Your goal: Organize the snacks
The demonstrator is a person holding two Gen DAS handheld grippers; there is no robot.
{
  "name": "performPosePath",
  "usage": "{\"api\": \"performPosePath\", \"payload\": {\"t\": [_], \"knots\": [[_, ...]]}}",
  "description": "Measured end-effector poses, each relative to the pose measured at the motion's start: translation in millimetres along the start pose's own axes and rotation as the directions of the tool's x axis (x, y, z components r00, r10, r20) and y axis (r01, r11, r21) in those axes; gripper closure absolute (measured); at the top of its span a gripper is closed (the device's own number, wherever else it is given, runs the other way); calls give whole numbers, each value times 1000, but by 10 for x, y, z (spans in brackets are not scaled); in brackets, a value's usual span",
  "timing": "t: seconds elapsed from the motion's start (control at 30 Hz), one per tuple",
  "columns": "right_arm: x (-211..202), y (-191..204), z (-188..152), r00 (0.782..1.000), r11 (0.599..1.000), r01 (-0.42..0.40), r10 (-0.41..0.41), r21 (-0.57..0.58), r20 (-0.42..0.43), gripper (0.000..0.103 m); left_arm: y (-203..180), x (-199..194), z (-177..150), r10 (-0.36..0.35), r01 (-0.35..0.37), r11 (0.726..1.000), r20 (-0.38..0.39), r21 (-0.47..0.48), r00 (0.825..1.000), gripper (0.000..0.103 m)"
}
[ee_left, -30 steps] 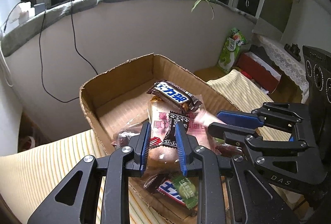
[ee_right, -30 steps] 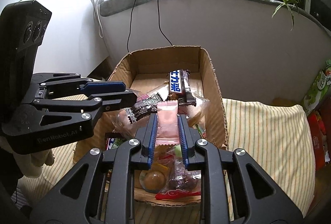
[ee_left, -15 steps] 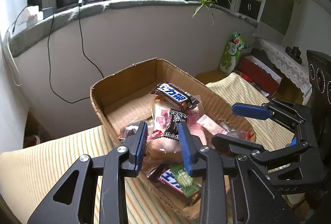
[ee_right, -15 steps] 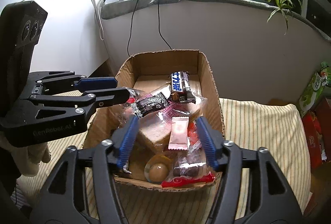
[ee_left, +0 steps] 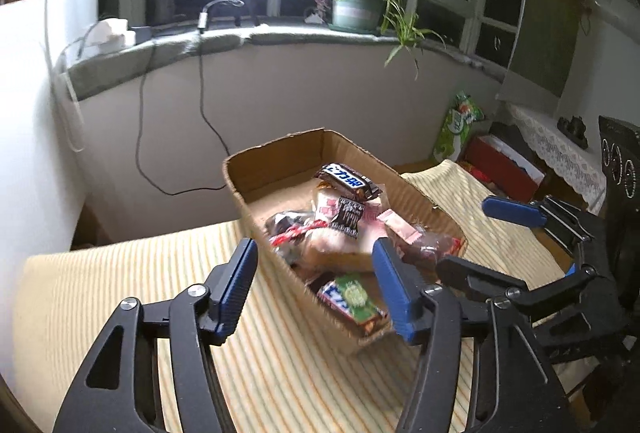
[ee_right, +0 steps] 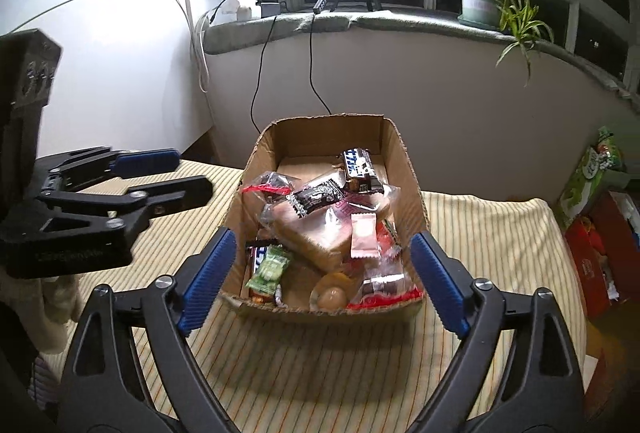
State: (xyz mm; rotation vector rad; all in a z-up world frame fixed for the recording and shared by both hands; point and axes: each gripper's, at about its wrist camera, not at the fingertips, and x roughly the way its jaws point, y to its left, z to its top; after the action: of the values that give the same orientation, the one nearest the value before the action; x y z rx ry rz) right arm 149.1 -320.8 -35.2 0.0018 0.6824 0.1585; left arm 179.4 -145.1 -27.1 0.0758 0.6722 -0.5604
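**One full snack box, two empty grippers above the striped cloth**

One cardboard box (ee_right: 408, 169) stands on the striped cloth (ee_right: 480, 241), open at the top, its far end towards the wall under the window sill. It is heaped with wrapped snacks. Those that can be counted: one dark chocolate bar with blue-and-white lettering (ee_right: 358, 169) at the far end, one black sachet (ee_right: 318, 197) just nearer, one pink sachet (ee_right: 364, 235) on the large clear-wrapped bread (ee_right: 316, 233) in the middle, one green-wrapped sweet (ee_right: 270, 269) at the near left corner, one round brown sweet (ee_right: 330, 297) at the near edge, and red-trimmed clear packets beside it. The rest of the pile is too tangled to count.

There are two grippers. The left gripper (ee_left: 316, 285) has its jaws opening; nothing is pinched, and the box's near corner shows between them. The right gripper (ee_right: 320, 273) has its jaws opening wide, holding nothing, framing the box's near end without touching it.

The box's near rim is ragged. Bare cloth lies to the left, right and near side of the box. One potted plant (ee_right: 480, 1) sits on the sill, and a green bag (ee_right: 596, 169) and red box (ee_right: 600, 253) lie past the cloth's right edge.
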Motion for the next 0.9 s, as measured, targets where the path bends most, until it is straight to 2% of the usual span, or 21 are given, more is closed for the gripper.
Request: {"api": "performPosePath", "payload": {"t": [0.23,0.33,0.6,0.9], "knots": [[-220,113,-128,998,998,58,-59,26,28,5,9,-345,-279,51,-49,998,45,-51,998,37],[-326,133,-180,997,997,64,-66,48,48,5,-4,-487,-385,75,-71,995,66,-65,995,30],[-495,190,-298,995,995,71,-76,64,72,5,-69,-717,-532,122,-115,991,102,-72,987,30],[-612,195,-343,992,994,86,-92,64,89,5,-134,-766,-556,122,-115,991,112,-69,986,30]]}}
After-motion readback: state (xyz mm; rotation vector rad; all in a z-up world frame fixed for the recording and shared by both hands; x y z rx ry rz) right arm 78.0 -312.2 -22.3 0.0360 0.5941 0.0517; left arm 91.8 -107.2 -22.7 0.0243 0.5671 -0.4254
